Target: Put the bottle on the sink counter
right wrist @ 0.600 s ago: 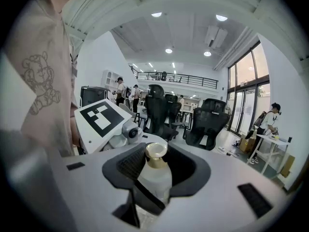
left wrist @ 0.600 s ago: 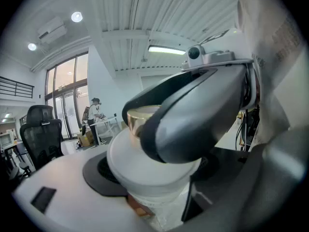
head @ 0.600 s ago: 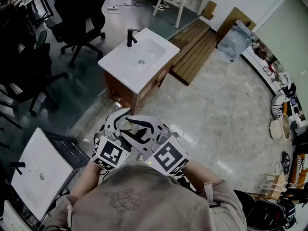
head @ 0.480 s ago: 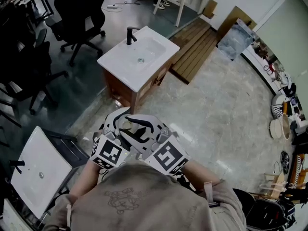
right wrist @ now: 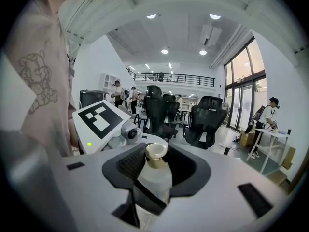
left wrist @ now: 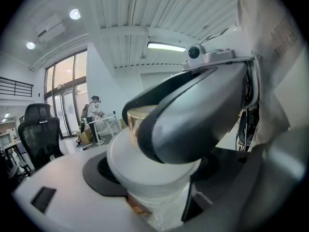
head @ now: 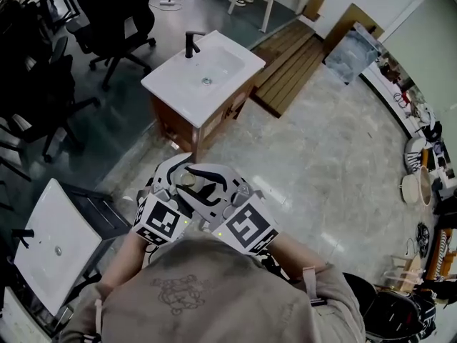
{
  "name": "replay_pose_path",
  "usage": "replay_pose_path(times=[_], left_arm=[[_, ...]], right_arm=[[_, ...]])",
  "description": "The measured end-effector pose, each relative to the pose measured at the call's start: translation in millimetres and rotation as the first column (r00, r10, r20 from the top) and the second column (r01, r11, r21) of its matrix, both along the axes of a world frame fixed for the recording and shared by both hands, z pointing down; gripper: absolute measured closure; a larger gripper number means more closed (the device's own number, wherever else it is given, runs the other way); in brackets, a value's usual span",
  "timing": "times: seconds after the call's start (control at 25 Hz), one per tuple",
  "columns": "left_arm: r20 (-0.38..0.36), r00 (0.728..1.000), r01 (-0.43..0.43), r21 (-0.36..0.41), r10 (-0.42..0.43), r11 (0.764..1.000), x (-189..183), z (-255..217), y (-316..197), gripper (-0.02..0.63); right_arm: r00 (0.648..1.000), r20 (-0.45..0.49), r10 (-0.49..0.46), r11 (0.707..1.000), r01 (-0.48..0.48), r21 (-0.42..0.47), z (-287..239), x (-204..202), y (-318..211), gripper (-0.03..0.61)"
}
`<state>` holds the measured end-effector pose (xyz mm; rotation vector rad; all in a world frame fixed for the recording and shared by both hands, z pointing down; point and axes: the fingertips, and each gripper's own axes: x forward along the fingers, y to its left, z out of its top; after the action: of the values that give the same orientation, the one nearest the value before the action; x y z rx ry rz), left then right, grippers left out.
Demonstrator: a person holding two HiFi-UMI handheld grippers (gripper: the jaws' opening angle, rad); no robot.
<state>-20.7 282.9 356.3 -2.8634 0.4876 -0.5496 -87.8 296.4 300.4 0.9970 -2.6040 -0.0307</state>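
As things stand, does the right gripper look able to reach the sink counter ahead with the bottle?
Probably not yet. The right gripper, shut on the bottle, is close to the person, with bare floor before the sink counter. Nothing blocks it.

A frosted white bottle [right wrist: 157,181] is topped with a pale gold cap [right wrist: 156,151]. The left gripper [left wrist: 157,170] and right gripper [right wrist: 155,168] are light grey with black pads. Each marker cube [head: 158,225] is printed with black squares on white. The sink counter [head: 161,88] is white, fitted with a black tap [head: 191,43] over a reddish-brown wooden cabinet [head: 175,127]. The floor [head: 321,170] is tiled in mottled grey-beige. A beige shirt [head: 214,299] is marked with a faint outlined bear. The office chairs [head: 114,9] are black.
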Motion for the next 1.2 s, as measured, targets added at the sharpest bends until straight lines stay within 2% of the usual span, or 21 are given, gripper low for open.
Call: replay_pose_path(times=[0.6, 0.76, 1.2], left_arm=[[0.049, 0.999, 0.021, 0.002, -0.021, 1.0, 43, 9, 14, 0.281], [0.028, 0.999, 0.026, -0.024, -0.025, 0.999, 58, 7, 18, 0.279], [0.053, 0.997, 0.051, 0.031, -0.053, 0.998, 72, 6, 6, 0.279]], right_arm=[[0.999, 0.016, -0.033, 0.999, 0.033, 0.013, 7, 45, 16, 0.434], [0.999, 0.029, -0.045, 0.999, 0.044, 0.029, 4, 60, 19, 0.434], [0.997, 0.047, -0.054, 0.997, 0.051, 0.064, 3, 76, 11, 0.434]])
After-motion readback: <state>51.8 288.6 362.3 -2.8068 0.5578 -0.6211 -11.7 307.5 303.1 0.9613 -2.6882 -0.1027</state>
